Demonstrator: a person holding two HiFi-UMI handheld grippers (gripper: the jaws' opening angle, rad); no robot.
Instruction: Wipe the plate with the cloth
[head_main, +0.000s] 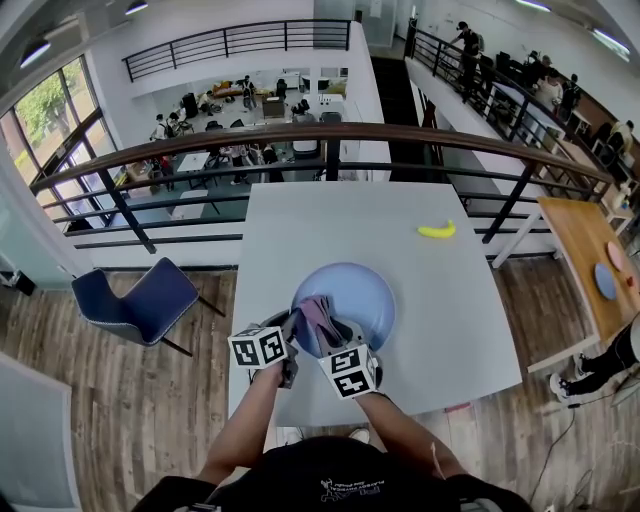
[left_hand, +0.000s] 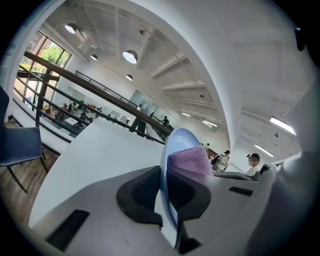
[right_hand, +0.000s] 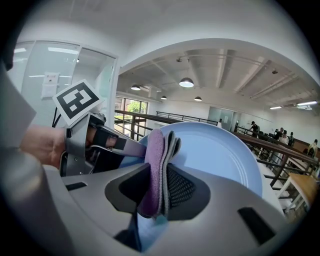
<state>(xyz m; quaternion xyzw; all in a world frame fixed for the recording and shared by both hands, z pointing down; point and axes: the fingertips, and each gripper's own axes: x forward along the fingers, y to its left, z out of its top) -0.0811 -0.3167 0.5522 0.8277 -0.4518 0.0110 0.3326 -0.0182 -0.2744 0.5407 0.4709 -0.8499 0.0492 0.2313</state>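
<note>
A pale blue plate (head_main: 355, 290) is held up off the white table (head_main: 430, 330). My left gripper (head_main: 289, 342) is shut on its near left rim; in the left gripper view the plate (left_hand: 175, 142) stands edge-on between the pads (left_hand: 145, 189). My right gripper (head_main: 335, 335) is shut on a folded purple cloth (head_main: 318, 318), which lies against the plate's face. In the right gripper view the cloth (right_hand: 156, 160) is pinched between the pads (right_hand: 177, 187), with the plate (right_hand: 215, 150) just behind it and the left gripper (right_hand: 92, 142) at the left.
A yellow banana (head_main: 437, 230) lies at the far right of the table. A blue chair (head_main: 140, 300) stands to the left. A metal railing (head_main: 330, 135) runs beyond the table's far edge, and a wooden table (head_main: 590, 260) stands at the right.
</note>
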